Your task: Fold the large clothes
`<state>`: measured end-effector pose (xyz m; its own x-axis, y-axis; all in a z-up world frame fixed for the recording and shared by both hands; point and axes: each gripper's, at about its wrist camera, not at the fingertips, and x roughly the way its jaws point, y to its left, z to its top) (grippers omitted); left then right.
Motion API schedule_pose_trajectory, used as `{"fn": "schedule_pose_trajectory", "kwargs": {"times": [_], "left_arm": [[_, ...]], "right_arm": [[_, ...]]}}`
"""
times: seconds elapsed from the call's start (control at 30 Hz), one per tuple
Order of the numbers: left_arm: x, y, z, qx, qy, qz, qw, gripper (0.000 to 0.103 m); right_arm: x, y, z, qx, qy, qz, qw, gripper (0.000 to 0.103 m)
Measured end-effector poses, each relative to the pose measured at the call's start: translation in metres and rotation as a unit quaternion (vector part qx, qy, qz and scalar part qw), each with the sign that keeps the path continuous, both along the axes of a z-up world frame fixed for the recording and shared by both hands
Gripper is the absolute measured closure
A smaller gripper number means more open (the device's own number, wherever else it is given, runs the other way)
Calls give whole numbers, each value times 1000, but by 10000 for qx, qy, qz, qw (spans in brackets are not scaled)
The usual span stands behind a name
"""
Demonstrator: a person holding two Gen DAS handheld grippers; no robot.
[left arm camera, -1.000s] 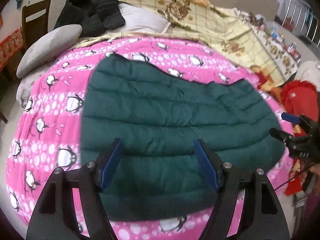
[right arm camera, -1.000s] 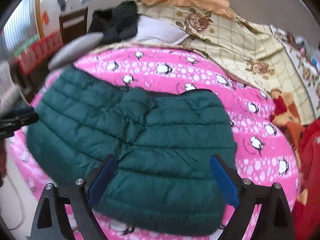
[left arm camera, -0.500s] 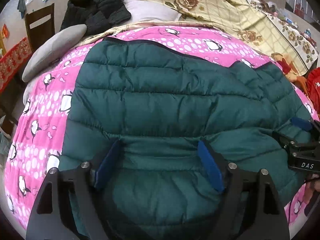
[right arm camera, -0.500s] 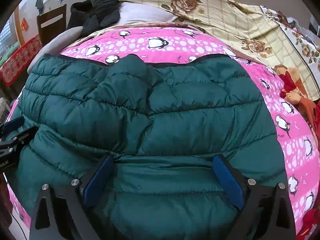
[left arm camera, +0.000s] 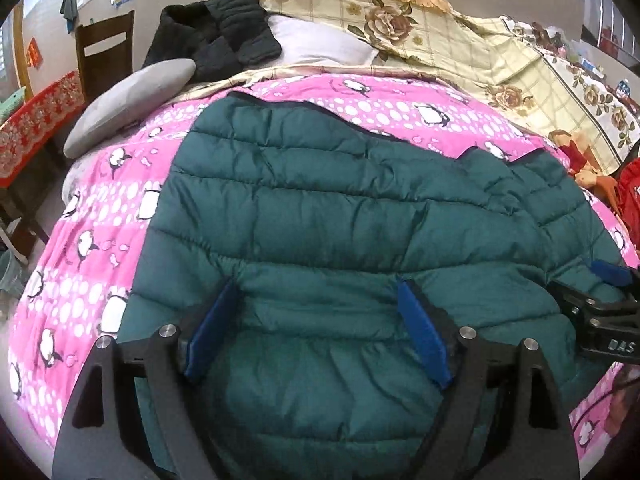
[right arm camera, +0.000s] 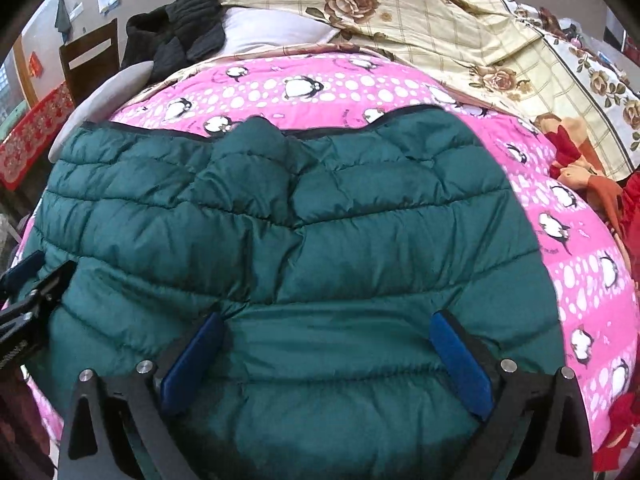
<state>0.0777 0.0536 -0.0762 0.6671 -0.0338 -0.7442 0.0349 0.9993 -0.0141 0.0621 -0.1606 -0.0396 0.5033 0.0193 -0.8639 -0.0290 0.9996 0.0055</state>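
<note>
Pink penguin blanket [left arm camera: 100,216] carries one green puffer jacket [left arm camera: 340,220]; it fills the frame's centre under your two tools, left tool [left arm camera: 316,300] open, right tool [right arm camera: 326,322] opening, unclamped.

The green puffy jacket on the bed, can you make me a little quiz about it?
1. True or false: the green puffer jacket lies on a pink penguin blanket.
2. What sits on the grey pillow's far end? A) black jacket B) red towel C) book
3. Fill in: both tools stand ____ above the jacket, gripping nothing.

Key:
1. True.
2. A, the black jacket.
3. Open: the left tool and the right tool have the jacket's fabric between their pads, unpinched; the right one's jaws are opening.
</note>
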Motion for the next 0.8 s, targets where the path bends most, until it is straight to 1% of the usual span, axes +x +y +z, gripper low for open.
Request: {"fn": "schedule_pose_trajectory", "kwargs": {"times": [0.03,0.17,0.27,0.4,0.47,0.57,0.73,0.8], "left_arm": [[-4,0,3,-57,-16,-10,10000,20],[-14,0,16,-297,-35,-39,9995,20],[-25,-5,28,-422,-196,-158,9988,20],[-38,-20,39,-161,-469,-284,9984,20],[-44,-26,42,-82,-518,-369,9979,20],[-48,-28,43,-95,-552,-402,9976,20],[-55,-27,45,-36,-789,-340,9963,20],[-57,-27,46,15,-863,-292,9958,20]], "right_arm": [[-4,0,5,5,-24,-13,10000,0],[-26,-3,27,465,-132,-65,9988,0],[-43,-5,46,770,-306,-173,9964,0],[-61,-1,64,580,-700,-241,9956,0],[-69,-1,72,512,-905,-286,9942,0],[-74,-2,75,417,-1039,-328,9932,0],[-78,0,76,194,-1233,-291,9918,0],[-80,0,75,181,-1296,-285,9910,0]]}}
